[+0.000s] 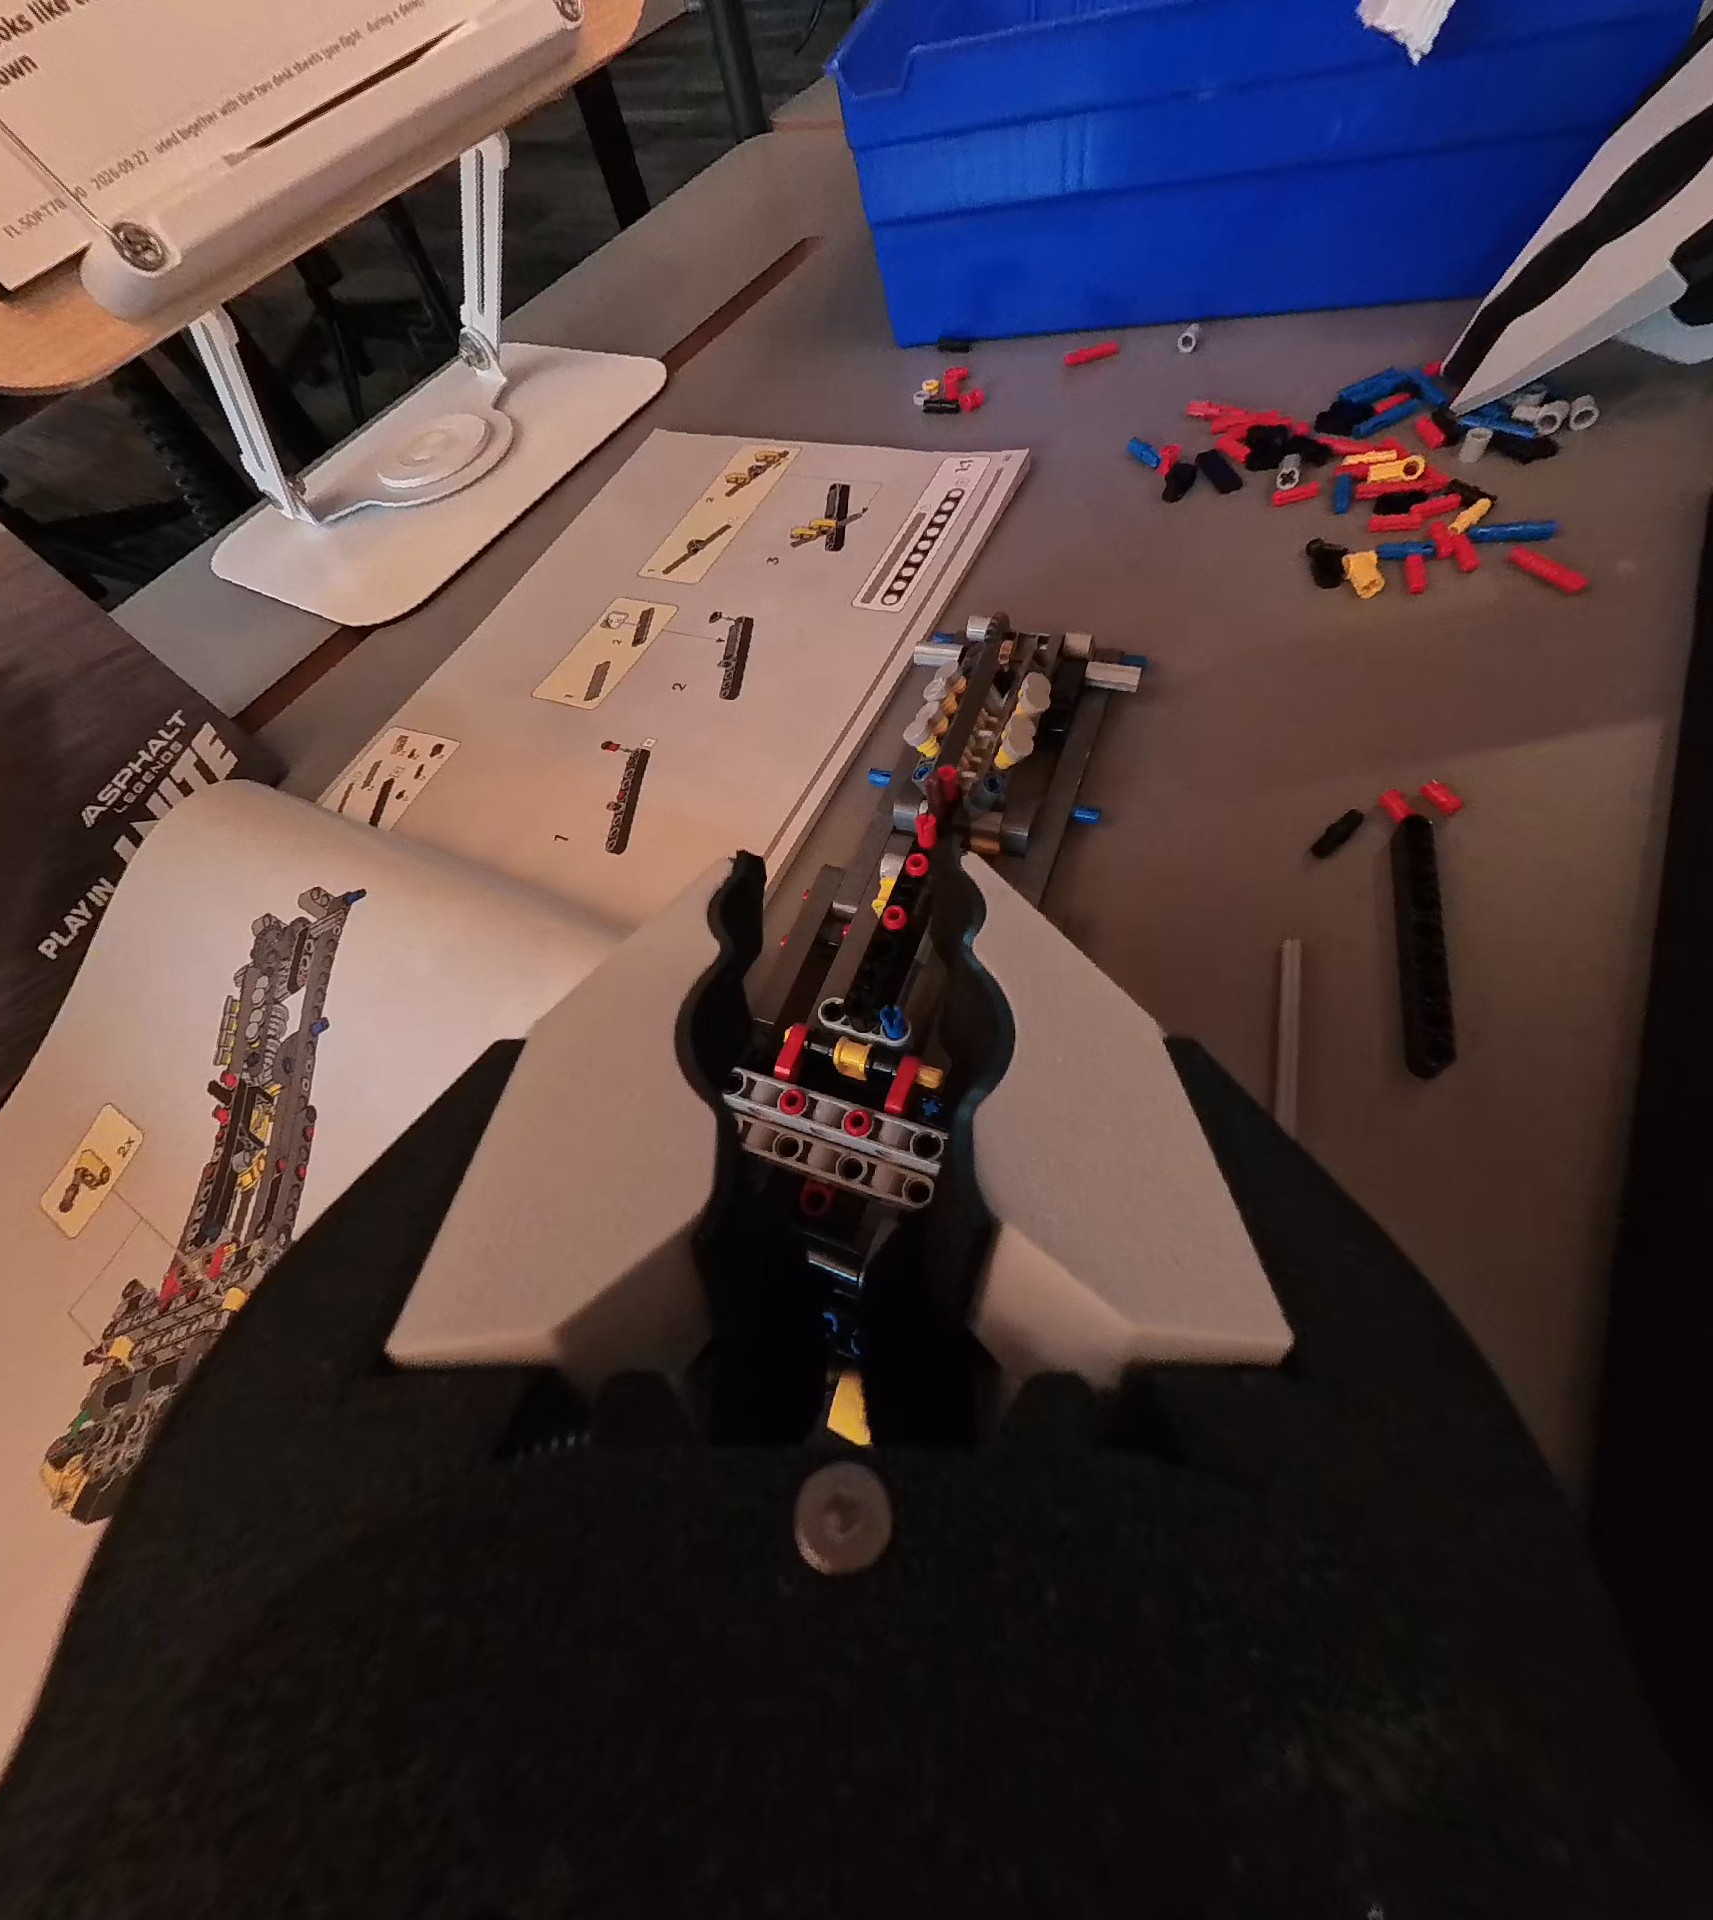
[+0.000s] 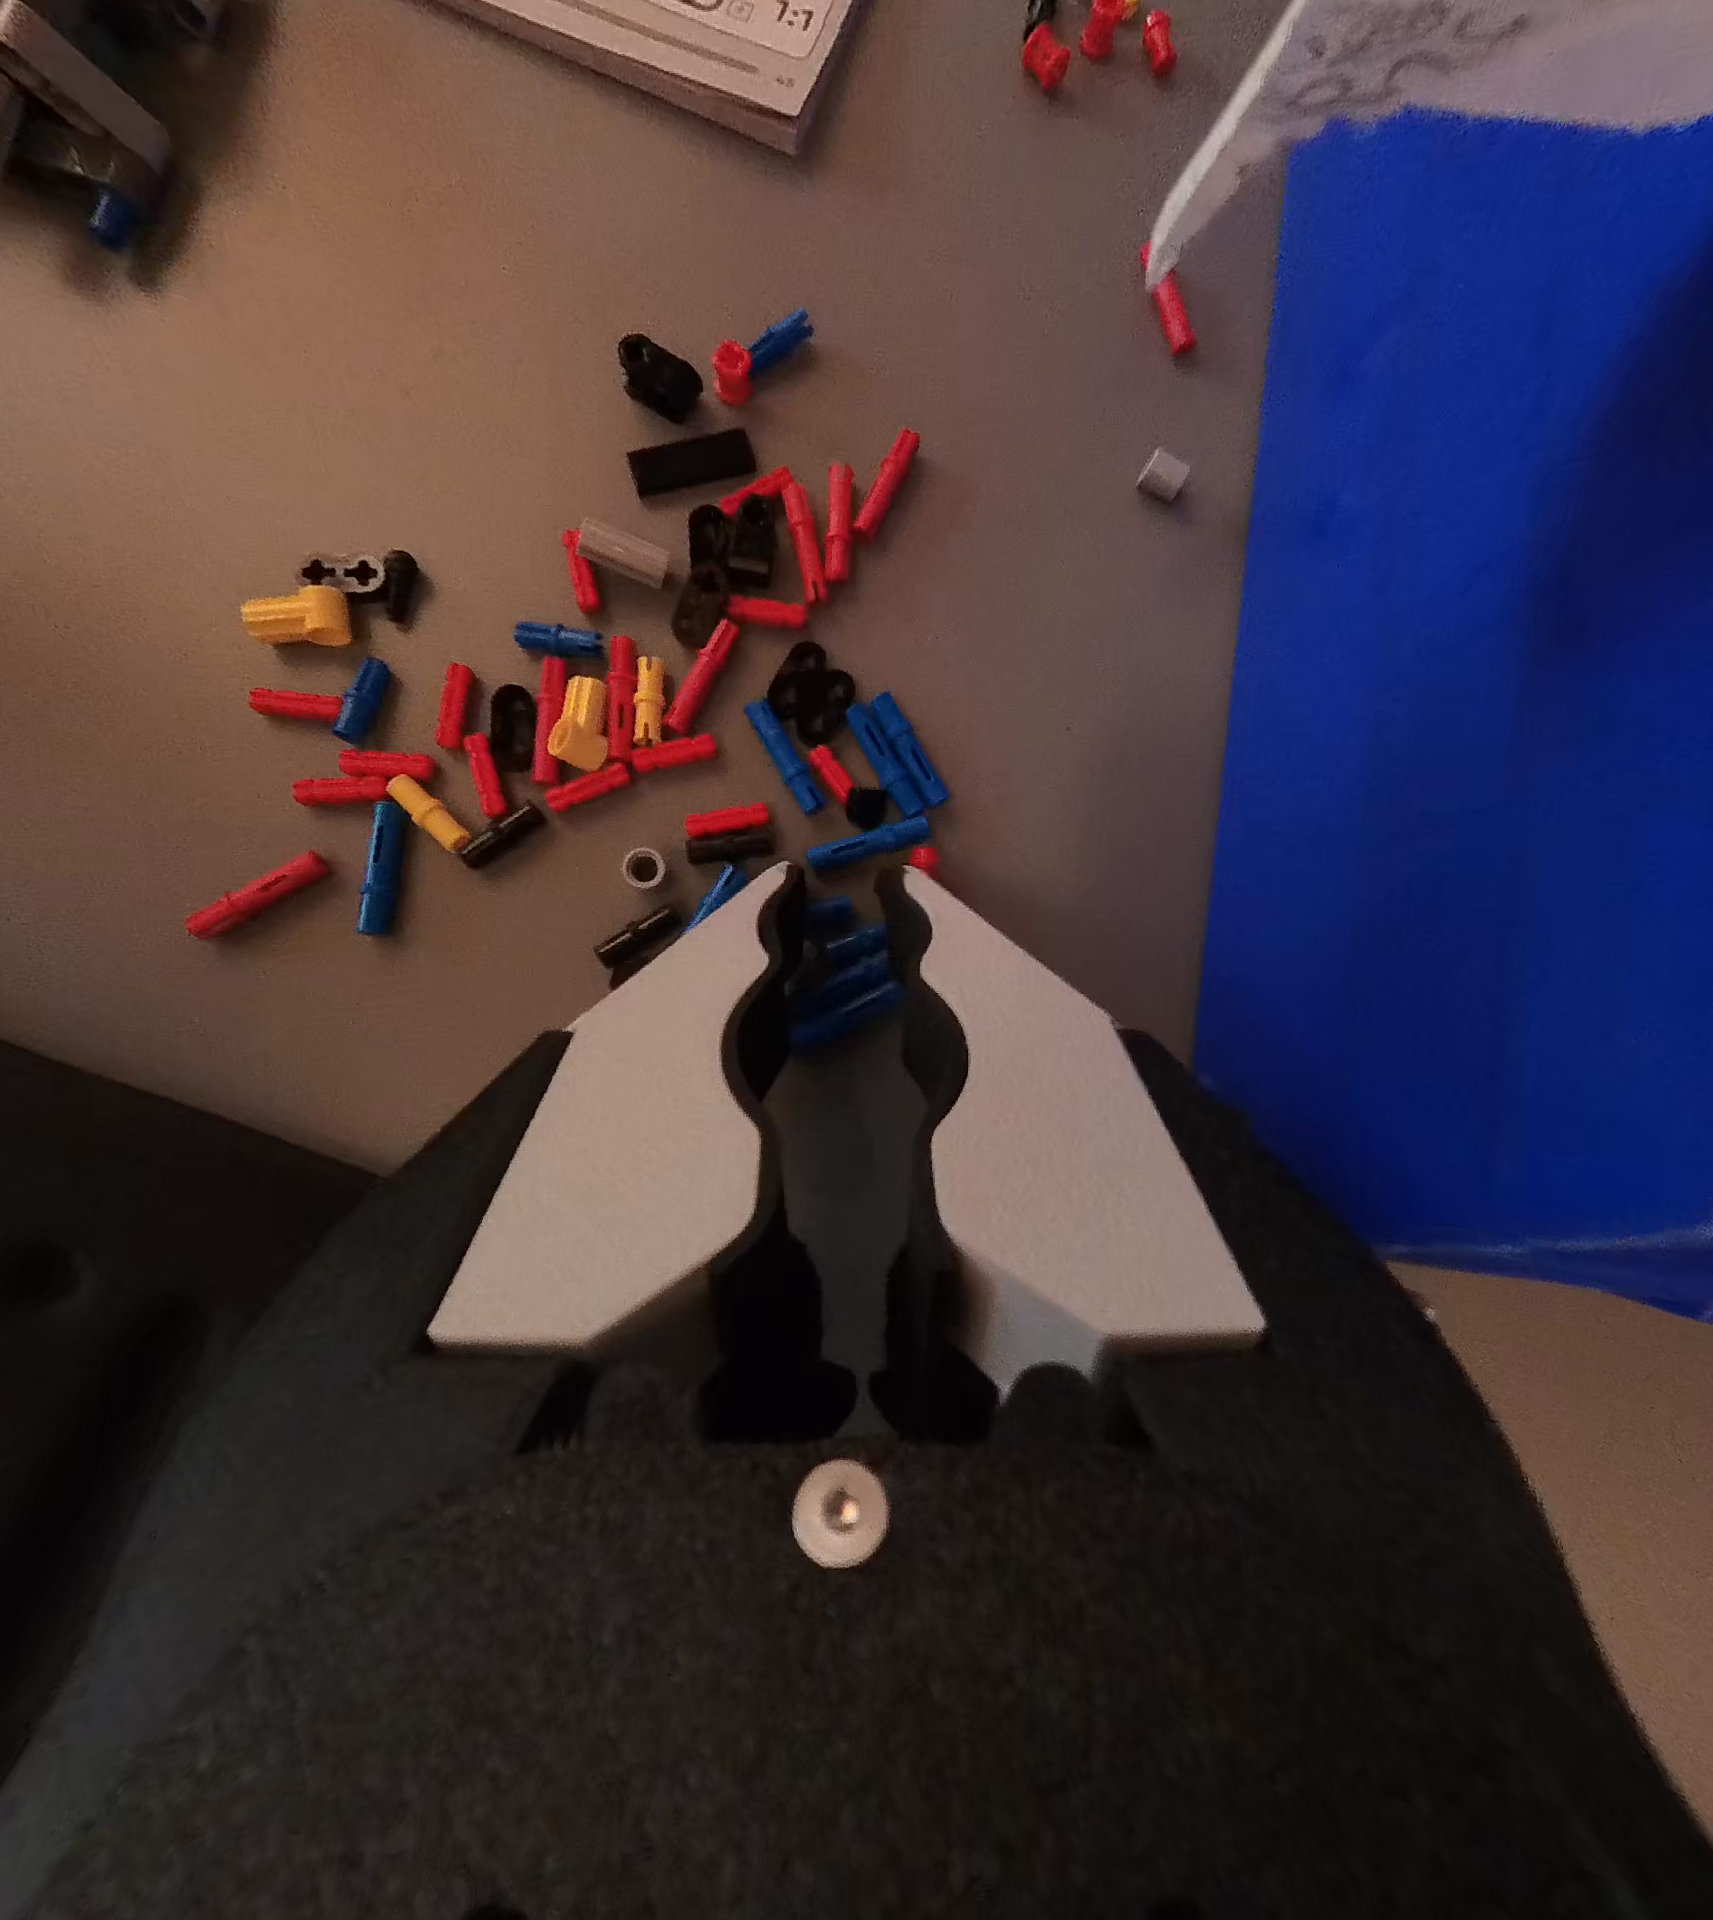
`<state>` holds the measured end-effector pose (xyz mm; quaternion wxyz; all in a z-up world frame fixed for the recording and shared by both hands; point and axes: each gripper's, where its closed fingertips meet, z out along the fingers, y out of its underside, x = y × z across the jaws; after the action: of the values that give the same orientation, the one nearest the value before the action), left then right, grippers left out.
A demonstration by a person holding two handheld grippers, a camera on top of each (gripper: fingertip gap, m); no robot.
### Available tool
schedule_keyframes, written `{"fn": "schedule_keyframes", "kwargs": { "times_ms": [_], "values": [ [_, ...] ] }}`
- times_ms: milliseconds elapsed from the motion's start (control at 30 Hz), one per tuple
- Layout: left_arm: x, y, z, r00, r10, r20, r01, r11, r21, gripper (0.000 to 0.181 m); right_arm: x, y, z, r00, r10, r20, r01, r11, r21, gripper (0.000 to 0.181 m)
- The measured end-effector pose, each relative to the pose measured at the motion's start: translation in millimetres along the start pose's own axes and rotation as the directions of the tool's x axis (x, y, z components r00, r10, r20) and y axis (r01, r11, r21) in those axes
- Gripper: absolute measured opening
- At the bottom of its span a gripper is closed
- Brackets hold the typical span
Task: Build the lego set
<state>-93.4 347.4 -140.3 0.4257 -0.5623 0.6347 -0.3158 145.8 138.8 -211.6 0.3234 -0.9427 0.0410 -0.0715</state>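
Bracing the long chassis on the table, left gripper clamps its near end so it stays put. Right gripper, fingers narrowly apart and empty, hovers over the loose pins, probably picking one. Hard, glossy plastic pegs; blue bin beside.

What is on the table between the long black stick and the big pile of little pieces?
In the left wrist view, two red pegs and one short black peg lie just past the black beam's end; then bare table up to the pile.
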Motion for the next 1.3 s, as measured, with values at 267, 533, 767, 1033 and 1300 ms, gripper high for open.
{"fn": "schedule_keyframes", "kwargs": {
  "times_ms": [267, 533, 767, 1033, 1300],
  "values": [
    [-1.2, 1.3, 0.4, 1.000, -0.003, 0.002, 0.003, 1.000, -0.004, 0.030, 12.4, -6.5, -4.8, 0.997, 0.025, -0.078, -0.022, 0.999, 0.038, 0.016],
    [-0.4, 2.4, 1.3, 1.000, -0.003, -0.002, 0.003, 1.000, -0.008, 0.030, 17.9, -0.6, 2.9, 0.993, 0.087, -0.078, -0.083, 0.995, 0.051, 0.012],
    [-1.5, 2.0, 1.5, 1.000, -0.010, -0.002, 0.010, 1.000, -0.004, 0.030, 13.1, -11.0, -5.2, 0.995, 0.074, -0.070, -0.069, 0.995, 0.069, 0.004],
    [-1.4, 0.9, 1.5, 0.998, -0.066, -0.020, 0.066, 0.998, 0.005, 0.030, -132.3, -69.5, -9.0, 0.952, -0.187, 0.243, 0.142, 0.971, 0.191, 0.004],
    [-2.5, 0.3, -2.0, 0.998, -0.064, -0.012, 0.064, 0.998, 0.005, 0.030, -179.1, -71.5, 18.1, 0.912, -0.240, 0.334, 0.202, 0.969, 0.145, 0.005]
  ]
}}
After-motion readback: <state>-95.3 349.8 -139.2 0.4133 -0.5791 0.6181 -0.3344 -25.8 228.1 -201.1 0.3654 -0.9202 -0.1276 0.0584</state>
